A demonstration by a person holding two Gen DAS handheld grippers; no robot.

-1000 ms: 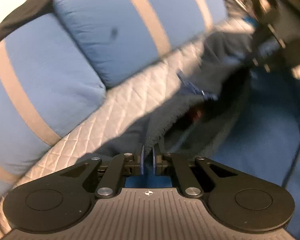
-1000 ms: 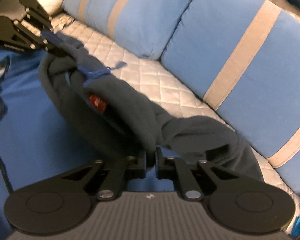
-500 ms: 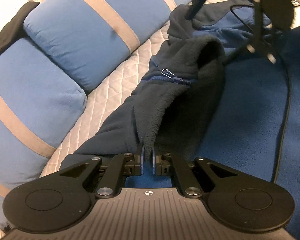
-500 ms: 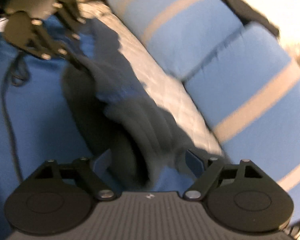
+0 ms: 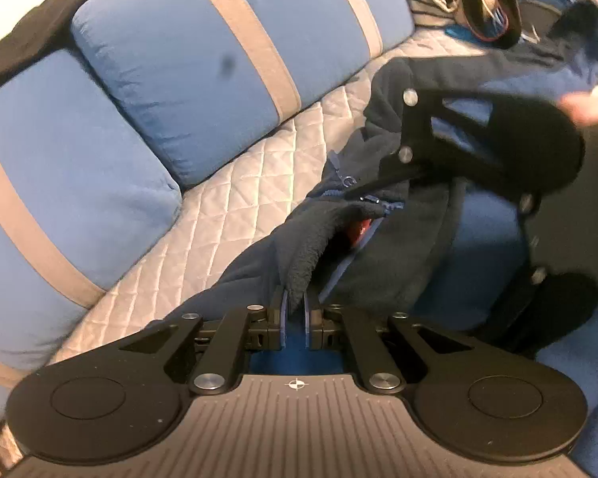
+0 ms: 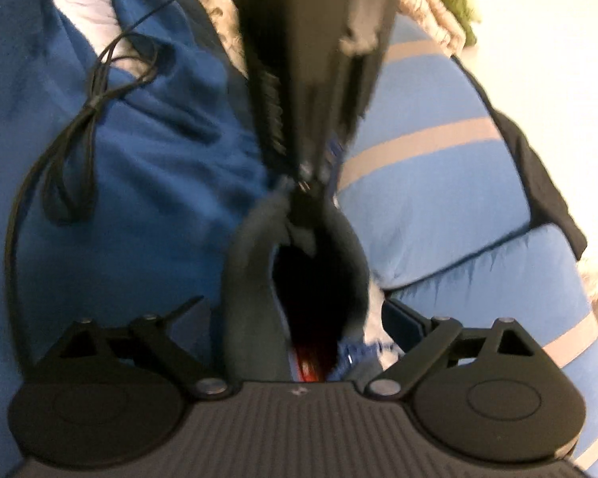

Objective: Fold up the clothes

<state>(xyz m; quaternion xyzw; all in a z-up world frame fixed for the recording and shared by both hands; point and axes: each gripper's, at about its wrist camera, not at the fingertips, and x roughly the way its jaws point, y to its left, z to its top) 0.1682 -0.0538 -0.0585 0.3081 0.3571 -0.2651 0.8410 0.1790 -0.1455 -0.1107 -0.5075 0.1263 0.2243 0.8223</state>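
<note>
Left claw [image 5: 295, 310] is clamped on a near edge of the dark fleece jacket [image 5: 382, 255], which is draped along the quilted sofa seat [image 5: 235, 199]. Right claw [image 6: 299, 342] is spread apart around bunched fleece near the zipper [image 6: 355, 352], probably for regripping.

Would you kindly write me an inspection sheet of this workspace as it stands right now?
Surface: white quilted cover with a blue blanket spread alongside.
Job's things: dark navy fleece jacket, zip open, a red label showing inside.
Clutter: tangle of straps and cords at the far end.
Tongs: left tongs shut on a jacket edge; right tongs open, with jacket fabric between the fingers.
Cables: black cable looped on the blue blanket.
Surroundings: blue cushions with tan stripes; dark cloth behind them.
</note>
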